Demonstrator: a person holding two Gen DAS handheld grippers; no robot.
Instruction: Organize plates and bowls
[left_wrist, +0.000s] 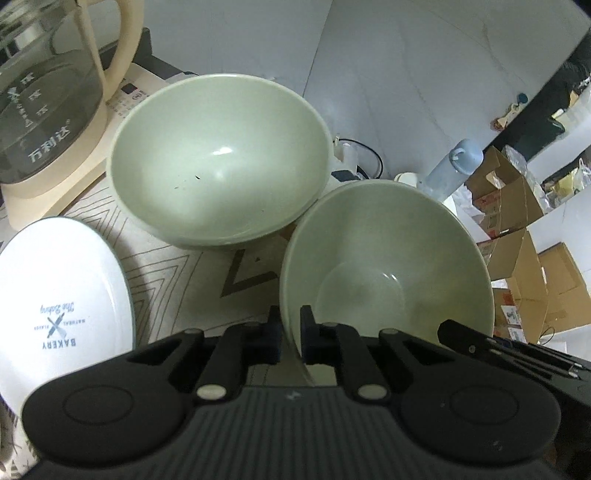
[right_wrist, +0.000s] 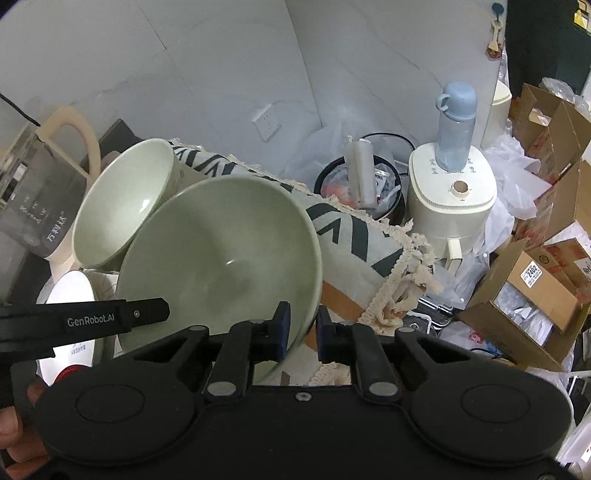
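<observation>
Two pale green bowls stand on a patterned cloth (left_wrist: 166, 266). The near bowl (left_wrist: 388, 266) is tilted, and my left gripper (left_wrist: 291, 332) is shut on its left rim, one pad inside and one outside. The far bowl (left_wrist: 218, 158) sits upright behind it, almost touching it. A white "BAKERY" plate (left_wrist: 55, 295) lies at the left. In the right wrist view the same near bowl (right_wrist: 221, 258) has its right rim between the jaws of my right gripper (right_wrist: 301, 326). The inner pad is against the bowl, and a thin gap shows at the outer pad. The far bowl (right_wrist: 125, 206) and plate (right_wrist: 70, 295) lie beyond.
A glass kettle (left_wrist: 48, 103) with a cream handle stands at the back left. The fringed cloth edge (right_wrist: 391, 288) marks the table's right side. Beyond it are a cream appliance (right_wrist: 450, 199) with a blue bottle (right_wrist: 456, 122), a bin (right_wrist: 362, 184) and cardboard boxes (right_wrist: 535, 288).
</observation>
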